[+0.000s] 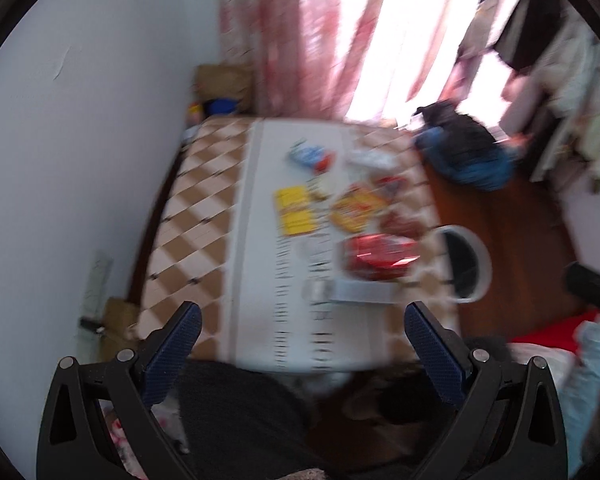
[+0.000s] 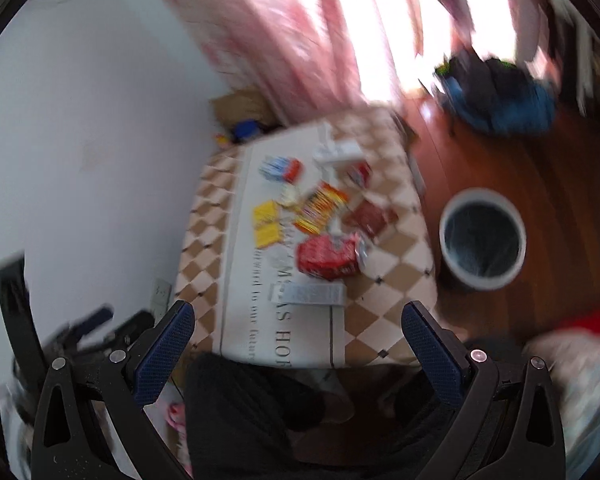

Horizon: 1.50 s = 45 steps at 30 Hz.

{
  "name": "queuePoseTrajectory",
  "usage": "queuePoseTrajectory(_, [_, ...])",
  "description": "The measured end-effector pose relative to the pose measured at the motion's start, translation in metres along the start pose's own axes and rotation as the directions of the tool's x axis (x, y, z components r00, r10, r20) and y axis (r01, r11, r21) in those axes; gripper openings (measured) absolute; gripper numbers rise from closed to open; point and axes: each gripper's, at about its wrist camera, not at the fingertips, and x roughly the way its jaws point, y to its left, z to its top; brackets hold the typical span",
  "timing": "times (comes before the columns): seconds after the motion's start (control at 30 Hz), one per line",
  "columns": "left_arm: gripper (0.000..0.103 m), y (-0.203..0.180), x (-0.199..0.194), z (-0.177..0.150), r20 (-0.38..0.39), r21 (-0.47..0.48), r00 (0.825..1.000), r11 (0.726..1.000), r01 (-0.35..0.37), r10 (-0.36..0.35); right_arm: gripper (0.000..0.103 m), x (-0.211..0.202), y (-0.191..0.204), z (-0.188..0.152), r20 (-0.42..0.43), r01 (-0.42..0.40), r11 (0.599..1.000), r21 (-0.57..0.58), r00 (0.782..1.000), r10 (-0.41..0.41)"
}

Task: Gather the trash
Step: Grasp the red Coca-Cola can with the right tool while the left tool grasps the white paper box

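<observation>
Ahead of and beyond both spread, empty sets of jaws: red wrapper (image 2: 327,256) nearest among table (image 2: 384,292) litter, long axis crosswise, slightly nearer right gripper (image 2: 298,342) than left gripper (image 1: 302,342); bin (image 2: 482,238) right of it.

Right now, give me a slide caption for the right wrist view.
Open right tongs above a checkered table strewn with colourful wrappers, a round white waste bin on the floor beside it.

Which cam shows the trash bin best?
Right wrist: the trash bin shows its whole round rim and dark inside, on the floor beside the table. Left wrist shows the bin only edge-on, partly behind the table corner, blurred.
</observation>
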Motion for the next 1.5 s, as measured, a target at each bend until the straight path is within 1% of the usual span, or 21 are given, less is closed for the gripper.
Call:
queuePoseTrajectory(0.1, [0.103, 0.012, 0.057, -0.001, -0.079, -0.041, 0.995, 0.997, -0.070, 0.067, 0.103, 0.065, -0.022, 0.010, -0.086, 0.032, 0.994, 0.101, 0.996, -0.023])
queuePoseTrajectory(0.17, [0.103, 0.019, 0.088, -0.005, -0.123, -0.066, 0.987, 0.992, -0.107, 0.098, 0.103, 0.107, -0.028, 0.013, -0.134, 0.073, 0.992, 0.102, 0.989, -0.058])
queuePoseTrajectory(0.23, [0.103, 0.026, 0.123, -0.010, -0.180, -0.075, 0.974, 0.986, -0.151, 0.136, 0.103, 0.147, -0.014, 0.020, -0.178, 0.138, 0.988, -0.066, 0.973, -0.148])
queuePoseTrajectory(0.27, [0.103, 0.028, 0.136, -0.013, -0.199, -0.078, 0.969, 0.983, -0.165, 0.147, 0.103, 0.165, -0.007, 0.022, -0.193, 0.172, 0.970, -0.173, 0.960, -0.204])
queuePoseTrajectory(0.33, [0.103, 0.032, 0.165, -0.020, -0.244, -0.086, 0.955, 0.976, -0.198, 0.172, 0.103, 0.203, 0.011, 0.024, -0.231, 0.200, 0.898, -0.392, 0.923, -0.307])
queuePoseTrajectory(0.43, [0.103, 0.035, 0.198, -0.029, -0.295, -0.107, 0.936, 0.967, -0.230, 0.190, 0.103, 0.248, 0.026, 0.026, -0.236, 0.204, 0.760, -0.617, 0.873, -0.426])
queuePoseTrajectory(0.5, [0.103, 0.037, 0.210, -0.032, -0.315, -0.126, 0.929, 0.962, -0.241, 0.192, 0.103, 0.275, 0.034, 0.028, -0.242, 0.180, 0.679, -0.712, 0.845, -0.478])
queuePoseTrajectory(0.57, [0.103, 0.036, 0.217, -0.033, -0.324, -0.135, 0.926, 0.960, -0.247, 0.193, 0.103, 0.294, 0.037, 0.029, -0.249, 0.162, 0.624, -0.765, 0.819, -0.517])
queuePoseTrajectory(0.63, [0.103, 0.035, 0.222, -0.033, -0.327, -0.137, 0.925, 0.959, -0.248, 0.193, 0.103, 0.311, 0.037, 0.030, -0.271, 0.132, 0.598, -0.790, 0.800, -0.535])
queuePoseTrajectory(0.73, [0.103, 0.033, 0.228, -0.030, -0.332, -0.136, 0.923, 0.959, -0.249, 0.193, 0.103, 0.331, 0.034, 0.033, -0.310, 0.098, 0.605, -0.790, 0.787, -0.534])
queuePoseTrajectory(0.77, [0.103, 0.034, 0.230, -0.029, -0.336, -0.137, 0.922, 0.958, -0.251, 0.194, 0.103, 0.334, 0.034, 0.035, -0.309, 0.095, 0.606, -0.790, 0.792, -0.526])
queuePoseTrajectory(0.87, [0.103, 0.036, 0.236, -0.028, -0.342, -0.138, 0.919, 0.957, -0.254, 0.195, 0.103, 0.336, 0.029, 0.049, -0.340, 0.090, 0.670, -0.737, 0.807, -0.483])
queuePoseTrajectory(1.03, [0.103, 0.039, 0.243, -0.029, -0.356, -0.131, 0.912, 0.956, -0.263, 0.202, 0.103, 0.340, 0.026, 0.069, -0.367, 0.096, 0.717, -0.690, 0.808, -0.461])
queuePoseTrajectory(1.1, [0.103, 0.039, 0.242, -0.031, -0.361, -0.134, 0.911, 0.955, -0.264, 0.201, 0.102, 0.344, 0.026, 0.070, -0.379, 0.072, 0.718, -0.692, 0.811, -0.447])
queuePoseTrajectory(1.13, [0.103, 0.038, 0.242, -0.032, -0.362, -0.135, 0.911, 0.955, -0.263, 0.200, 0.101, 0.349, 0.025, 0.068, -0.373, 0.071, 0.705, -0.706, 0.809, -0.455])
queuePoseTrajectory(1.17, [0.103, 0.036, 0.241, -0.032, -0.363, -0.135, 0.910, 0.955, -0.263, 0.199, 0.095, 0.355, 0.027, 0.066, -0.375, 0.068, 0.697, -0.714, 0.803, -0.463])
queuePoseTrajectory(1.2, [0.103, 0.035, 0.240, -0.032, -0.362, -0.132, 0.910, 0.955, -0.266, 0.204, 0.094, 0.359, 0.026, 0.065, -0.369, 0.081, 0.694, -0.716, 0.800, -0.474])
queuePoseTrajectory(1.27, [0.103, 0.036, 0.238, -0.034, -0.360, -0.130, 0.910, 0.954, -0.270, 0.208, 0.094, 0.359, 0.023, 0.070, -0.392, 0.087, 0.741, -0.666, 0.805, -0.447])
queuePoseTrajectory(1.33, [0.103, 0.036, 0.235, -0.035, -0.359, -0.132, 0.909, 0.953, -0.274, 0.212, 0.093, 0.356, 0.011, 0.071, -0.443, 0.080, 0.809, -0.582, 0.803, -0.398])
queuePoseTrajectory(1.43, [0.103, 0.033, 0.232, -0.035, -0.357, -0.122, 0.908, 0.952, -0.280, 0.221, 0.093, 0.338, -0.003, 0.075, -0.400, 0.129, 0.827, -0.547, 0.828, -0.394])
queuePoseTrajectory(1.5, [0.103, 0.026, 0.227, -0.033, -0.348, -0.110, 0.910, 0.955, -0.277, 0.224, 0.093, 0.320, -0.013, 0.078, -0.389, 0.135, 0.865, -0.483, 0.852, -0.350])
